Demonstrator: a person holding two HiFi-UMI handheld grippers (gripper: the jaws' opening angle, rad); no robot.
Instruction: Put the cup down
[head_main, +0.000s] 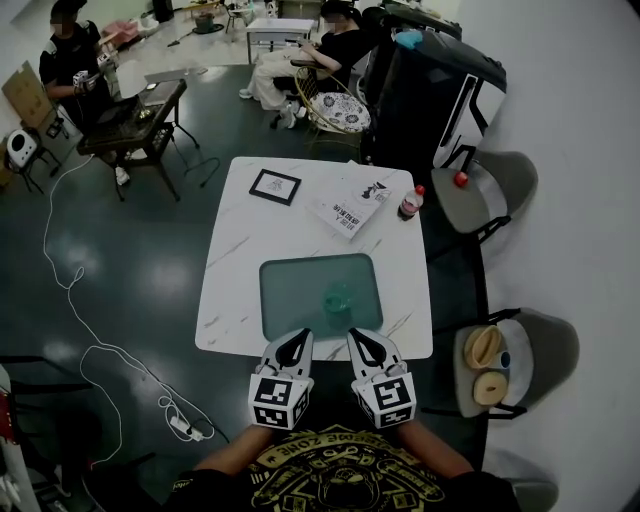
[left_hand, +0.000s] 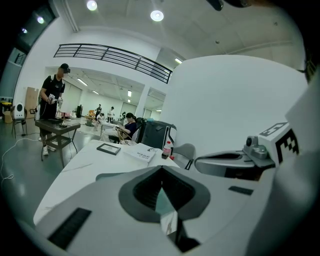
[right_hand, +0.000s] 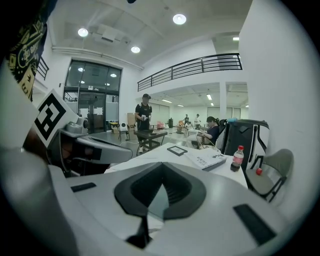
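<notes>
A clear, greenish cup (head_main: 337, 297) stands upright on the dark green mat (head_main: 290, 285) in the middle of the white table (head_main: 235, 250). No gripper touches it. My left gripper (head_main: 299, 338) and right gripper (head_main: 359, 336) hover side by side over the table's near edge, just short of the mat. Both are shut with nothing between the fingers. The left gripper view has its jaws (left_hand: 161, 171) meeting at the tip, and so does the right gripper view (right_hand: 161, 168). In both gripper views the jaws hide the cup.
At the table's far side lie a black picture frame (head_main: 275, 186) and a booklet (head_main: 352, 205), with a cola bottle (head_main: 410, 203) at the far right corner. Two grey chairs (head_main: 495, 185) (head_main: 545, 345) stand to the right. People sit and stand at the back. A cable (head_main: 90, 330) trails across the floor on the left.
</notes>
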